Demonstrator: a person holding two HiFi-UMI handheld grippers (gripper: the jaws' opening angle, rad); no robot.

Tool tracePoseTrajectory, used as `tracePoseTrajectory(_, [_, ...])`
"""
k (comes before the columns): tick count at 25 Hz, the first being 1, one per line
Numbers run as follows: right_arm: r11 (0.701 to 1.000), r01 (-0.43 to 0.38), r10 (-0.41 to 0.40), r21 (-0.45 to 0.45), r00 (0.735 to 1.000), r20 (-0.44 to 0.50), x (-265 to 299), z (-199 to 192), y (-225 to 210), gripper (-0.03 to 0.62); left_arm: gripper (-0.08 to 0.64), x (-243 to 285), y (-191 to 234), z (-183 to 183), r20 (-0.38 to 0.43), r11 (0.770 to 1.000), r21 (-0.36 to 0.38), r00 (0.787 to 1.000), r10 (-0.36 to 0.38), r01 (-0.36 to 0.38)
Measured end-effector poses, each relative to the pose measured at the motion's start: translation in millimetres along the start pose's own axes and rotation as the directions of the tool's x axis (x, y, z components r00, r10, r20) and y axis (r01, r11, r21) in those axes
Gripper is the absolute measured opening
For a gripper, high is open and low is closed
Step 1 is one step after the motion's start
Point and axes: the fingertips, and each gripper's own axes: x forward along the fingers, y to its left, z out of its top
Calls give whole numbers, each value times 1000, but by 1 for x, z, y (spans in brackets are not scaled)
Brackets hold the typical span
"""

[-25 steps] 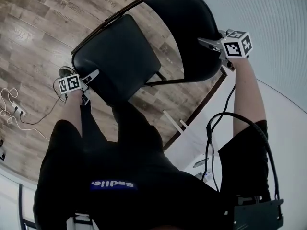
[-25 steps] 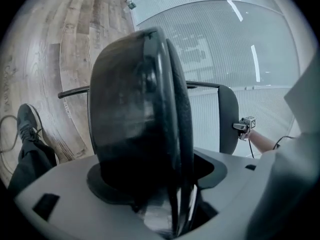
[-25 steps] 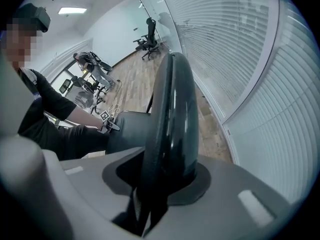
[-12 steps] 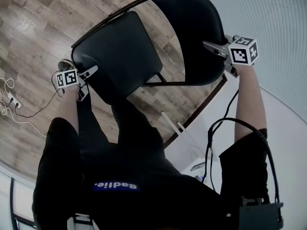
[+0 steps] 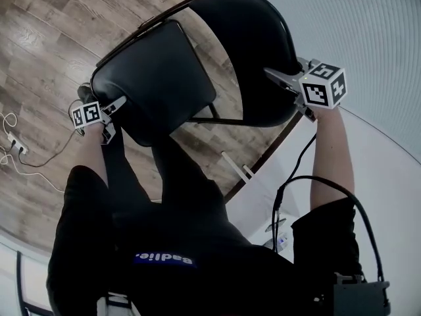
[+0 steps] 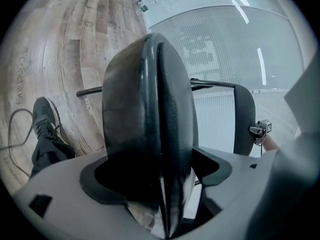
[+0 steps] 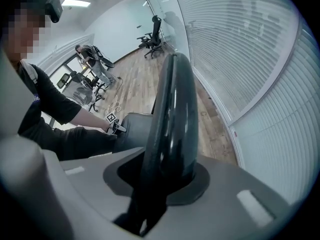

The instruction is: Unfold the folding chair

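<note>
The black folding chair stands partly opened on the wooden floor, its padded seat (image 5: 154,78) swung out from the curved backrest (image 5: 253,45). My left gripper (image 5: 110,107) is at the seat's front edge. In the left gripper view the seat (image 6: 150,114) runs edge-on between the jaws of the left gripper (image 6: 162,176); the jaws are opening and a thin gap shows beside the padding. My right gripper (image 5: 281,79) is shut on the backrest's side edge, and the backrest (image 7: 172,114) fills the jaws of that gripper (image 7: 157,181).
A cable and power strip (image 5: 13,143) lie on the floor at the left. A wall of white blinds (image 5: 368,31) rises just right of the chair. My shoe (image 6: 42,119) is near the chair legs. Office chairs (image 7: 154,31) and another person (image 7: 92,54) are far off.
The left gripper has shifted left and down with the seat's front edge. The right gripper swung out to the right, then came back lower along with the backrest.
</note>
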Motion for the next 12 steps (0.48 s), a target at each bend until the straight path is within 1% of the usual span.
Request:
tracePoseTrajectory(3, [1000, 16, -16, -4, 1000, -6, 7, 3, 16, 95, 396, -5, 15, -3, -9, 1000, -15, 1000, 23, -24])
tracePoseTrajectory(5, [1000, 29, -29, -6, 1000, -12, 12, 5, 26, 91, 405, -11, 24, -3, -16, 999, -13, 999, 39, -40])
tracePoseTrajectory(8, [998, 55, -56, -1, 998, -17, 13, 7, 26, 104, 405, -15, 27, 0, -28, 999, 24, 999, 44, -44])
tracePoseTrajectory(10, [998, 69, -69, 9, 998, -15, 14, 8, 22, 115, 405, -16, 27, 3, -48, 998, 33, 997, 57, -55])
tracePoseTrajectory(12, [995, 94, -94, 21, 995, -17, 15, 7, 19, 138, 405, -19, 29, 3, -75, 995, 25, 992, 102, -101])
